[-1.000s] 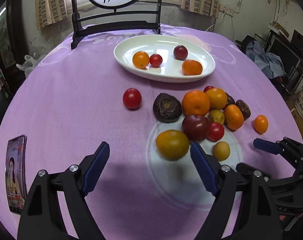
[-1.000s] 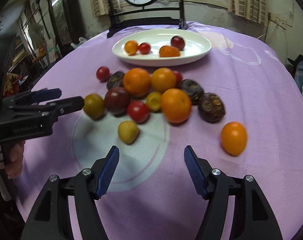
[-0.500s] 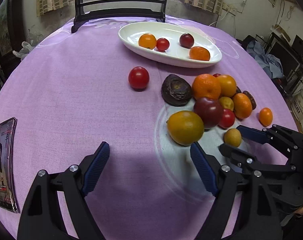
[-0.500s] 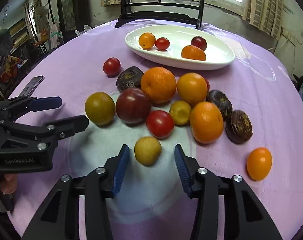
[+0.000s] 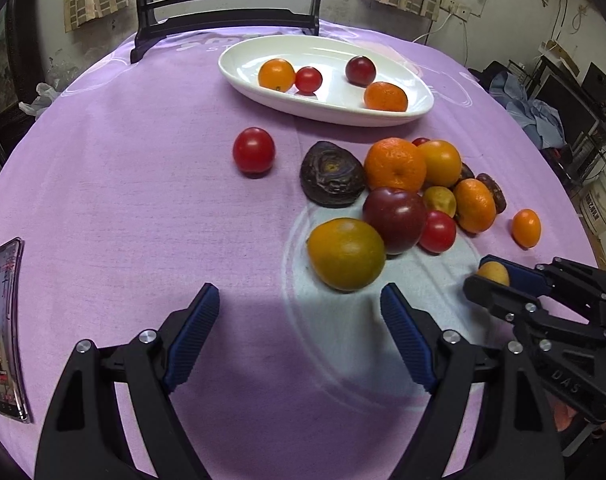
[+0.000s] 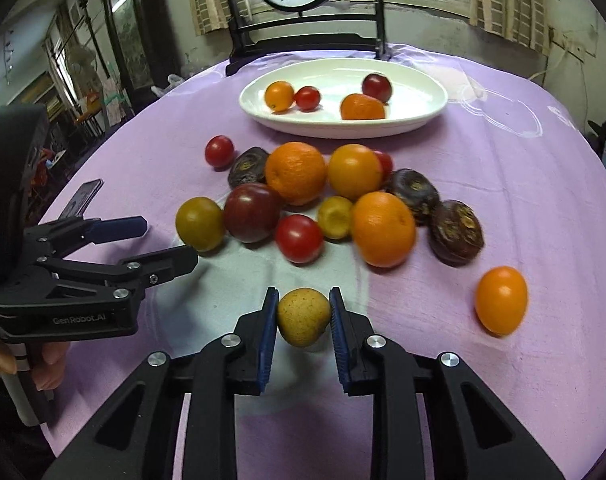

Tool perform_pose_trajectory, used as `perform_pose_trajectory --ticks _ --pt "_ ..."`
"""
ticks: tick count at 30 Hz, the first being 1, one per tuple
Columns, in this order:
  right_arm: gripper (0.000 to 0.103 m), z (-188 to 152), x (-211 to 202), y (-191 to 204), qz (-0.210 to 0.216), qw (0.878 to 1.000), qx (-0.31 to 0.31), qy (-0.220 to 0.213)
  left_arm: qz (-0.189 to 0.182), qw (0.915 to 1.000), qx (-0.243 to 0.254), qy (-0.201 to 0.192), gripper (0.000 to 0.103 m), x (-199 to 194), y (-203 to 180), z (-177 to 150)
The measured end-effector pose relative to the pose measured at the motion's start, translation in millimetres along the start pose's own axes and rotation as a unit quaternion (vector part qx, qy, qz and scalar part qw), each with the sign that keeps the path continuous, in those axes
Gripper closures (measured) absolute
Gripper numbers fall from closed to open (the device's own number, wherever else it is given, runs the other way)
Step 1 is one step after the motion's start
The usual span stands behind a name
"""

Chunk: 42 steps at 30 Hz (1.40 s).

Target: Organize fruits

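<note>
My right hand-held gripper (image 6: 303, 316) is closed on a small yellow fruit (image 6: 303, 317), both blue pads pressing its sides, just in front of the fruit pile (image 6: 327, 204) on the desk (image 6: 483, 184). My left hand-held gripper (image 5: 299, 332) stands wide apart with nothing between its fingers, near the pile's front left side. I count twelve loose fruits in and around the pile; a red tomato (image 6: 219, 151) lies off to its left and a small orange one (image 6: 501, 300) off to its right. Beyond the pile, the white plate (image 6: 419, 92) holds four fruits. A phone (image 5: 5, 328) lies far left of the pile near the desk edge, with bare purple cloth between them.
</note>
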State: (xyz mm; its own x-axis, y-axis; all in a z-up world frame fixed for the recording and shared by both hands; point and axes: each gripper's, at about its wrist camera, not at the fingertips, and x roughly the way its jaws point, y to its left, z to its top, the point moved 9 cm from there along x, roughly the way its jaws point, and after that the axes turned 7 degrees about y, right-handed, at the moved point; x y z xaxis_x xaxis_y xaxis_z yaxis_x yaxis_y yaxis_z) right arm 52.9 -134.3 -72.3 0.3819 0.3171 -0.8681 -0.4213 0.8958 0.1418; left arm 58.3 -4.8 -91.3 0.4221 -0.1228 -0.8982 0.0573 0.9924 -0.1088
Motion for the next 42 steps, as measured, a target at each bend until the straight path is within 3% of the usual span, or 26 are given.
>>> perform_pose_trajectory --ticks 5,8,12,17,22,27,32,35,38,42 --pt "0.077 -4 -5 -11 0.026 0.999 0.026 -0.006 0.022 0.9997 0.015 -0.001 0.025 12 -8 9" --pt "0.077 -5 -4 -15 0.029 0.999 0.031 -0.004 0.037 0.9988 0.030 -0.010 0.035 15 -12 15" --pt "0.077 -4 -5 -11 0.046 0.999 0.024 -0.008 0.050 0.9963 0.067 -0.021 0.060 13 -28 15" --pt "0.077 -2 -9 -10 0.038 0.999 0.016 -0.020 0.041 0.9971 0.062 -0.015 0.061 6 -27 10" --pt "0.077 2 -29 -2 0.050 0.996 0.003 -0.067 0.045 0.9966 0.055 -0.043 0.061 -22 -21 5" --pt "0.077 7 -57 4 0.025 0.994 -0.012 -0.109 0.047 0.9940 0.059 -0.078 0.061 -59 -12 14" --pt "0.077 43 -117 9 0.003 0.983 -0.037 -0.179 0.050 0.9882 0.077 -0.123 0.061 -98 -12 49" --pt "0.077 74 -130 5 -0.002 0.982 -0.041 -0.186 0.038 0.9874 0.076 -0.134 0.061 -107 -13 79" --pt "0.077 108 -122 -4 -0.014 0.982 -0.042 -0.182 0.029 0.9868 0.068 -0.144 0.061 -106 -12 114" --pt "0.077 151 -75 -24 -0.025 0.989 -0.021 -0.146 0.038 0.9906 0.046 -0.123 0.061 -70 -2 161"
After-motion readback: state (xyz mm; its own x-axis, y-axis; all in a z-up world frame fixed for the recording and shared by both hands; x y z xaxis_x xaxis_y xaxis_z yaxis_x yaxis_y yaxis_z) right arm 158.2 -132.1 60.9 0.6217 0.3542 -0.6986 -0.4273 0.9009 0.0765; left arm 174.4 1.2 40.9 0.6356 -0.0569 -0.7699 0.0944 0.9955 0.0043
